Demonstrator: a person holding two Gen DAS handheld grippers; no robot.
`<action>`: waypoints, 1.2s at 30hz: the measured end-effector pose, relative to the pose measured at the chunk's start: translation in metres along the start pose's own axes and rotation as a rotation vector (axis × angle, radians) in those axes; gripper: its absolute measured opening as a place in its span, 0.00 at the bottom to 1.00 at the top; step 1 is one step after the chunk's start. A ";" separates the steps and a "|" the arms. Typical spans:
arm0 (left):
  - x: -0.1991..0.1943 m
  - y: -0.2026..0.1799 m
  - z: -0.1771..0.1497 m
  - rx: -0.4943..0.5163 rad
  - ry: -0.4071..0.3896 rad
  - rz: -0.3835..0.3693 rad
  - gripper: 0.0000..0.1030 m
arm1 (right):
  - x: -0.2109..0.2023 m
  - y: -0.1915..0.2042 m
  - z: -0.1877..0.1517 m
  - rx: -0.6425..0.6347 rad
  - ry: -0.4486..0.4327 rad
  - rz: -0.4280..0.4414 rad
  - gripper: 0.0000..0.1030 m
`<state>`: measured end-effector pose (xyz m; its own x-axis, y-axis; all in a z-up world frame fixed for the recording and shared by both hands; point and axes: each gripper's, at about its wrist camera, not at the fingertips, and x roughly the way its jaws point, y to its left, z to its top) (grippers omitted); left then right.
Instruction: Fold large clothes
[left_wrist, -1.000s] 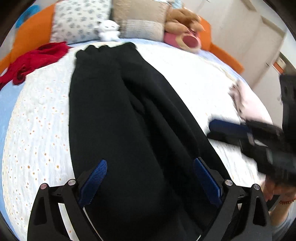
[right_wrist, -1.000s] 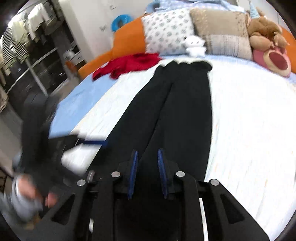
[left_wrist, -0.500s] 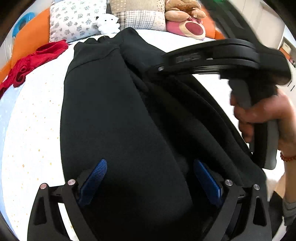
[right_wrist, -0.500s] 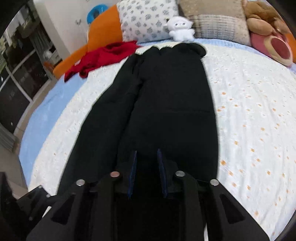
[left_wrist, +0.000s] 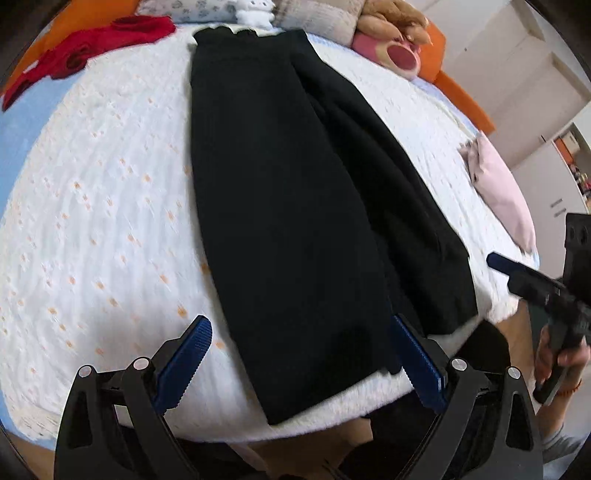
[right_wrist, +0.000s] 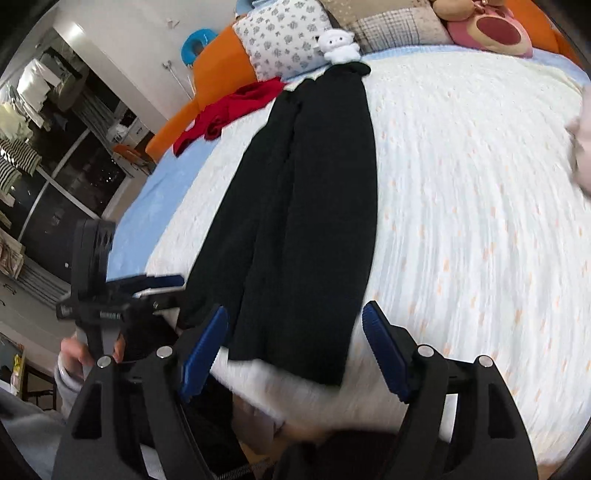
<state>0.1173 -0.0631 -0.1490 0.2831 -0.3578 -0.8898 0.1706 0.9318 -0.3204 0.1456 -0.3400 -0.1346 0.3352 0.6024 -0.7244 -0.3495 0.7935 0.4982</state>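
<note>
Black trousers (left_wrist: 295, 206) lie lengthwise on the white bedspread (left_wrist: 103, 206), one leg folded over the other, hems near the bed's front edge. They also show in the right wrist view (right_wrist: 306, 229). My left gripper (left_wrist: 299, 354) is open and empty, hovering at the hem. My right gripper (right_wrist: 295, 343) is open and empty, above the hem end. The right gripper shows at the right edge of the left wrist view (left_wrist: 532, 280); the left gripper shows at the left of the right wrist view (right_wrist: 122, 295).
A red garment (left_wrist: 85, 55) lies at the bed's far left. A pink folded cloth (left_wrist: 498, 184) lies at the right. Pillows (right_wrist: 284, 44), a white plush (right_wrist: 340, 44) and a bear plush (left_wrist: 391, 29) line the orange headboard.
The right gripper has opened, let go of the trouser leg and pulled back to the bed's front edge. The leg now lies flat on the other. The left gripper has drawn back too.
</note>
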 end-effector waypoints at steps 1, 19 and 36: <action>0.006 -0.003 -0.006 0.005 0.020 -0.004 0.94 | 0.002 0.002 -0.006 0.003 0.008 0.008 0.73; 0.014 0.024 -0.020 -0.130 -0.016 -0.159 0.88 | 0.047 0.010 -0.032 -0.072 0.088 -0.148 0.34; -0.023 0.027 0.014 -0.045 -0.067 -0.163 0.22 | 0.007 0.006 0.017 -0.042 -0.009 0.119 0.11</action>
<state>0.1285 -0.0308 -0.1323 0.3178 -0.5060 -0.8019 0.1772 0.8625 -0.4740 0.1605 -0.3296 -0.1289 0.2974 0.6929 -0.6569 -0.4238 0.7123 0.5595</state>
